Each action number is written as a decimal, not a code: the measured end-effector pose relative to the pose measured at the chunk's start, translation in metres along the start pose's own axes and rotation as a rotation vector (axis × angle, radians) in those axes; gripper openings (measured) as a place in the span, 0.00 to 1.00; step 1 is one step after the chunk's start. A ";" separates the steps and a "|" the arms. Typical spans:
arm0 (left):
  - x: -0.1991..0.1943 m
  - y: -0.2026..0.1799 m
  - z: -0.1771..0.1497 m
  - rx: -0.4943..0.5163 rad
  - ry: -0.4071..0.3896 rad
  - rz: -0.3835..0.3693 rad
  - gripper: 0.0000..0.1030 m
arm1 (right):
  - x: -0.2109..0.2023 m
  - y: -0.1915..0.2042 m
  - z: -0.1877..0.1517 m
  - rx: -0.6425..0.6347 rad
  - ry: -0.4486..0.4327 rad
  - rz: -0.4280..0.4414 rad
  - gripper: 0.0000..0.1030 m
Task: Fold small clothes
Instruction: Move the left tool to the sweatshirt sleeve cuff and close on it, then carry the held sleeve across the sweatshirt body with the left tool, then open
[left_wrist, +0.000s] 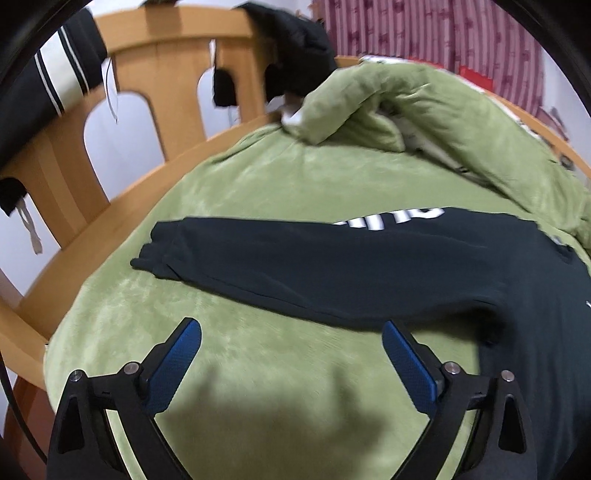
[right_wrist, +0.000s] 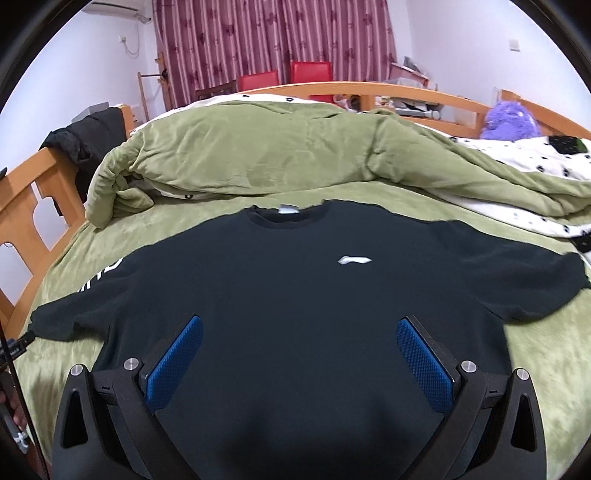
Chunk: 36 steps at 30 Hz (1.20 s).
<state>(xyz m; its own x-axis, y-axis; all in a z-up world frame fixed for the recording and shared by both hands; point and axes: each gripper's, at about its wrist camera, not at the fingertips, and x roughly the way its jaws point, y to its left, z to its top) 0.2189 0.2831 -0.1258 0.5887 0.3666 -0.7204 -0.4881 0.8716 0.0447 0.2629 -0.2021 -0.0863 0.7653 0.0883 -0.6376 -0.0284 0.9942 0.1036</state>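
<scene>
A black long-sleeved sweatshirt (right_wrist: 295, 295) lies flat, front up, on the green bed cover (right_wrist: 129, 229), with a small white logo on the chest and both sleeves spread out. In the left wrist view its left sleeve (left_wrist: 295, 258) stretches across the cover, cuff to the left, white letters on the upper arm. My left gripper (left_wrist: 291, 336) hovers open over the green cover just in front of that sleeve, nothing between its blue pads. My right gripper (right_wrist: 299, 328) stands open above the lower body of the sweatshirt, its pads apart and clear of the cloth.
A bunched green quilt (right_wrist: 258, 155) with a white spotted lining lies behind the sweatshirt. The wooden bed frame (left_wrist: 166, 74) runs along the left, with dark clothes (left_wrist: 291, 40) draped over it. A purple plush toy (right_wrist: 511, 122) sits at the far right.
</scene>
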 end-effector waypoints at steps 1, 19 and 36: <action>0.013 0.005 0.002 -0.008 0.009 0.005 0.94 | 0.007 0.004 0.000 -0.009 -0.004 0.010 1.00; 0.108 0.041 0.026 -0.131 0.008 0.073 0.08 | 0.049 0.000 -0.017 -0.208 0.060 -0.066 0.96; -0.045 -0.140 0.096 0.090 -0.186 -0.218 0.07 | -0.023 -0.075 0.005 -0.086 -0.030 -0.094 0.93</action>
<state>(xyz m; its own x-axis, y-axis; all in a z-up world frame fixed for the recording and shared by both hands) 0.3223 0.1755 -0.0329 0.7854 0.2139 -0.5808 -0.2834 0.9585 -0.0302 0.2504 -0.2790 -0.0756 0.7861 -0.0066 -0.6180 -0.0093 0.9997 -0.0226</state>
